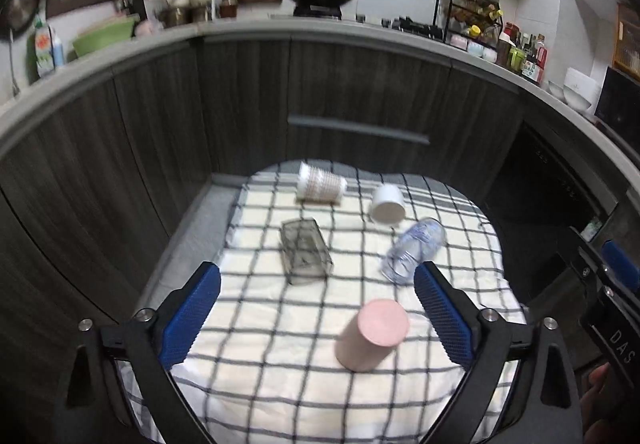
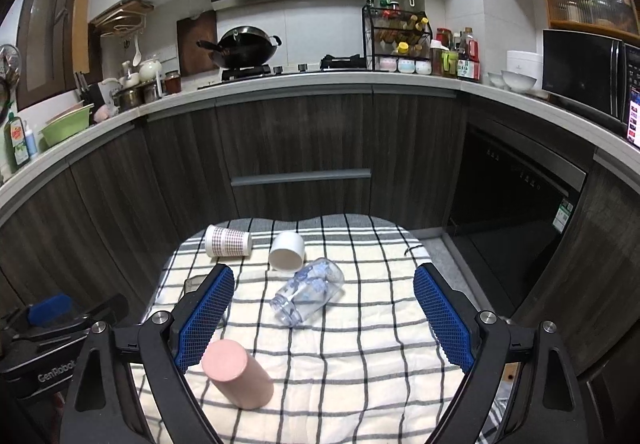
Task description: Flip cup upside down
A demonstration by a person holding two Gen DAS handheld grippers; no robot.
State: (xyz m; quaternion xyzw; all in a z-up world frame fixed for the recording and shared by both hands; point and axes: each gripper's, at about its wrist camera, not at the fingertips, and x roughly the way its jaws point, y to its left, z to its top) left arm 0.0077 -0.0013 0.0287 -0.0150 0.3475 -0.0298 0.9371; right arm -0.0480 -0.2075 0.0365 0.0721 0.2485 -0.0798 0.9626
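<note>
A pink cup [image 1: 370, 334] stands upside down, flat base up, on the checked cloth [image 1: 272, 364]; it also shows in the right wrist view [image 2: 238, 374]. Farther back lie a smoky square glass [image 1: 306, 252], a patterned paper cup [image 1: 320, 186], a white cup [image 1: 386, 204] and a clear blue-printed glass [image 1: 414, 250], all on their sides. My left gripper [image 1: 316, 308] is open and empty, just above and behind the pink cup. My right gripper [image 2: 324, 312] is open and empty, with the clear glass [image 2: 308, 292] lying ahead between its fingers.
The cloth covers a small table in front of dark wood kitchen cabinets [image 2: 300, 148]. The counter above holds a wok [image 2: 246, 46], a spice rack [image 2: 396, 38] and bowls. The right gripper's body shows at the right edge of the left wrist view [image 1: 612, 296].
</note>
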